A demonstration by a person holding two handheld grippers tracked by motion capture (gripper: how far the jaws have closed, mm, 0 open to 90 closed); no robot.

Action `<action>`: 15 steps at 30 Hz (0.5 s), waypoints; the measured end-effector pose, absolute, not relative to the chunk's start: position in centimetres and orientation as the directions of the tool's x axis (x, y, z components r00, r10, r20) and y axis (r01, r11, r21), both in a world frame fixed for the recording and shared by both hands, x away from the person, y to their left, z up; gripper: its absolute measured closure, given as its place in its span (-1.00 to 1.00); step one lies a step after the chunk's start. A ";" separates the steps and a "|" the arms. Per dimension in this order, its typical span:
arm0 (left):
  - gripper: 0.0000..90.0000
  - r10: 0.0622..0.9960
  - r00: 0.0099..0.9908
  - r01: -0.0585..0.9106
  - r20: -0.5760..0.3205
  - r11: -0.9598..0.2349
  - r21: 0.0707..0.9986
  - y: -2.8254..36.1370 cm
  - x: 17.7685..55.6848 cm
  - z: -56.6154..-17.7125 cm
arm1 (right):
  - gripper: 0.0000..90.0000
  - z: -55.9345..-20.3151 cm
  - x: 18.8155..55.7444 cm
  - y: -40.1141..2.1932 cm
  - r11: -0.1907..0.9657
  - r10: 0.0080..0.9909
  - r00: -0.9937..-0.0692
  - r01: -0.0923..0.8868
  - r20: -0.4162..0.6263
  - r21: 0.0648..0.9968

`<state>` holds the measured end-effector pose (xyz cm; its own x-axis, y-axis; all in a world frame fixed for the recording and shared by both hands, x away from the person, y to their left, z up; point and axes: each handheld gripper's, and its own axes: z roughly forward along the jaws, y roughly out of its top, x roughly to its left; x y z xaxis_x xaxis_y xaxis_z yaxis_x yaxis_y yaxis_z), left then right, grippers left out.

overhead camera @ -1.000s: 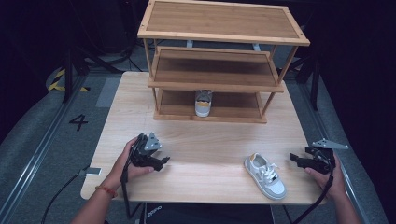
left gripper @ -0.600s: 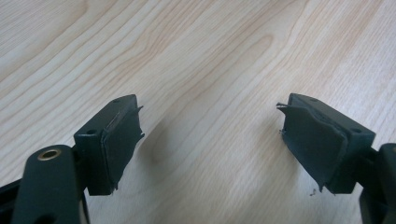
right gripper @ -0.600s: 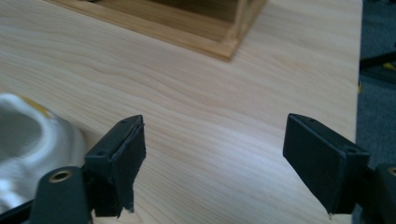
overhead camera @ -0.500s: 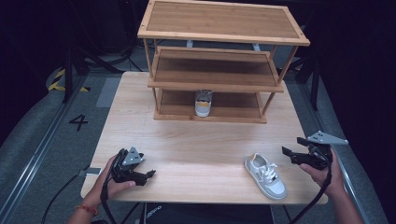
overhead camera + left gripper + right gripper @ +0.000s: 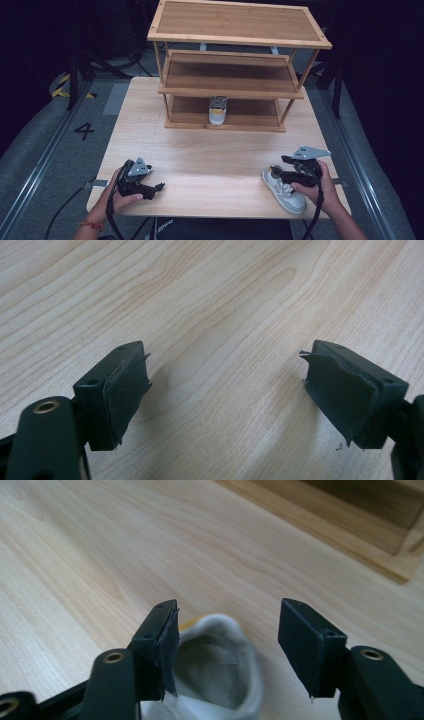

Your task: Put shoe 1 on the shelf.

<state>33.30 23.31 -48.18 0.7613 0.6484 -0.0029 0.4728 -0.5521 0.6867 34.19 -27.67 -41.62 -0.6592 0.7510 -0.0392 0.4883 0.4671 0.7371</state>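
Observation:
A white and grey sneaker [image 5: 287, 194] lies near the table's front right corner. My right gripper [image 5: 276, 172] hovers over its heel end. In the right gripper view the sneaker's heel opening [image 5: 220, 667] sits between the jaws of my right gripper [image 5: 230, 615]. The jaws have just been closing; the left pad [image 5: 167, 650] is at the collar and the right pad stands apart from it. A second sneaker [image 5: 217, 110] stands on the bottom shelf of the wooden rack [image 5: 235, 82]. My left gripper [image 5: 156, 190] rests open near the front left edge, with only bare table between the jaws of my left gripper [image 5: 225, 352].
The three-shelf wooden rack takes up the back half of the light wooden table [image 5: 210, 155]. Its top and middle shelves hold nothing. Dark floor with a rail and a painted number lies left of the table.
My right gripper has moved left and up from the table's right edge to above the sneaker's heel, its jaws narrower. My left gripper has drawn back toward the front left edge.

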 end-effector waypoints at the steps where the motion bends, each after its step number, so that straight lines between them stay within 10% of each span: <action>1: -0.61 0.647 0.762 0.472 -0.002 -0.552 0.687 23.3 33.3 -48.2 | -0.01 -41.7 34.1 -27.3 0.471 0.747 -0.664 0.493 -0.034 0.731; 15: -0.57 0.630 0.776 0.460 -0.004 -0.563 0.687 23.4 33.2 -48.2 | 0.16 -42.2 32.4 -26.4 0.450 0.781 -0.624 0.529 -0.030 0.720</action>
